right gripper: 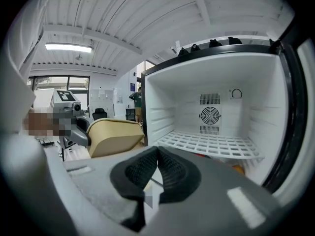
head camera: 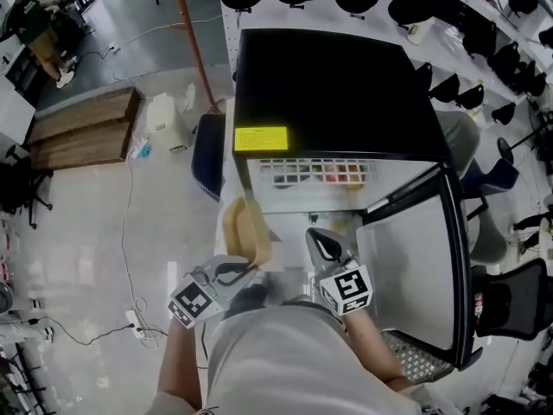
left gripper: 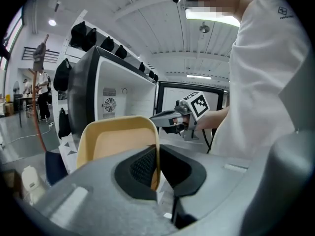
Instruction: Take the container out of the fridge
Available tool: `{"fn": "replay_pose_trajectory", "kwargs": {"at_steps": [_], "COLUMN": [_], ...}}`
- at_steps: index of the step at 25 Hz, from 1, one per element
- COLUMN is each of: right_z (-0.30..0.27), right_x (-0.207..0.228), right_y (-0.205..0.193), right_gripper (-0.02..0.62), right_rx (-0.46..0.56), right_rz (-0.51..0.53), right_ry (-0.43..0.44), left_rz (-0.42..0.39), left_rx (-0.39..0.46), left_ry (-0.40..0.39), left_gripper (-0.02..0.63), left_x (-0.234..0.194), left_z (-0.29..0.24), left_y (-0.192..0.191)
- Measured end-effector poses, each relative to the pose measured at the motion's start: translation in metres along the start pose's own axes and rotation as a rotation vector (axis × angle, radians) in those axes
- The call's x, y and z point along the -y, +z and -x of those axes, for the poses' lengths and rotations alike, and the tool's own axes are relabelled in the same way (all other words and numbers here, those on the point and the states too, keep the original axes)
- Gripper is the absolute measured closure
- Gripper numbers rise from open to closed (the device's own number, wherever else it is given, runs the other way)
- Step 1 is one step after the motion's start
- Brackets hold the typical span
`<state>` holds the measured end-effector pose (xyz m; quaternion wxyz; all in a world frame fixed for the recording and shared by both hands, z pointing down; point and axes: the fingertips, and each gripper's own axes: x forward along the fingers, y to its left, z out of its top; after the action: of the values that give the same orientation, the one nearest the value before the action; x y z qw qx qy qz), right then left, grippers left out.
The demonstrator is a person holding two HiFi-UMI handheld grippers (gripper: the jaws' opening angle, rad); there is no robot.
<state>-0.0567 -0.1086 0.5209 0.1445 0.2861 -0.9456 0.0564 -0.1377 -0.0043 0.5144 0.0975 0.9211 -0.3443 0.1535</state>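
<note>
The fridge point(head camera: 333, 85) is a black box with a white inside, and its door point(head camera: 423, 258) stands swung open to the right. My left gripper point(head camera: 249, 268) is shut on the rim of the tan plastic container point(head camera: 246, 230), which hangs outside the fridge, in front of its left corner. In the left gripper view the container point(left gripper: 118, 141) rises tilted from my left gripper point(left gripper: 157, 154). My right gripper point(head camera: 318, 237) is shut on nothing, in front of the opening. Its own view shows the right gripper point(right gripper: 157, 154) beside the container point(right gripper: 115, 136) and before the bare wire shelf point(right gripper: 211, 144).
Small coloured items point(head camera: 315, 173) lie in the fridge below the shelf. On the floor to the left are a wooden pallet point(head camera: 82, 128), a white jug point(head camera: 164, 119), a dark blue bin point(head camera: 207, 154) and a power strip with cables point(head camera: 138, 322). Office chairs point(head camera: 510, 296) stand to the right.
</note>
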Motion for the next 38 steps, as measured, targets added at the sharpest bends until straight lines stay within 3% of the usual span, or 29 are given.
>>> {"fn": "replay_pose_trajectory", "kwargs": {"at_steps": [16, 24, 38], "right_z": [-0.014, -0.011, -0.011], "right_x": [-0.023, -0.027, -0.034], "right_y": [0.047, 0.057, 0.062], "right_gripper": [0.592, 0.592, 0.592], "right_rx": [0.059, 0.082, 0.112], "right_rz": [0.069, 0.097, 0.123], "right_ry": [0.061, 0.090, 0.167], "left_rz": [0.045, 0.067, 0.085], "left_rx": [0.220, 0.288, 0.295], "left_ry": [0.374, 0.412, 0.434], "left_gripper": [0.588, 0.588, 0.588], "left_x": [-0.074, -0.086, -0.089], "left_z": [0.056, 0.055, 0.049], "left_y": [0.046, 0.056, 0.059]}}
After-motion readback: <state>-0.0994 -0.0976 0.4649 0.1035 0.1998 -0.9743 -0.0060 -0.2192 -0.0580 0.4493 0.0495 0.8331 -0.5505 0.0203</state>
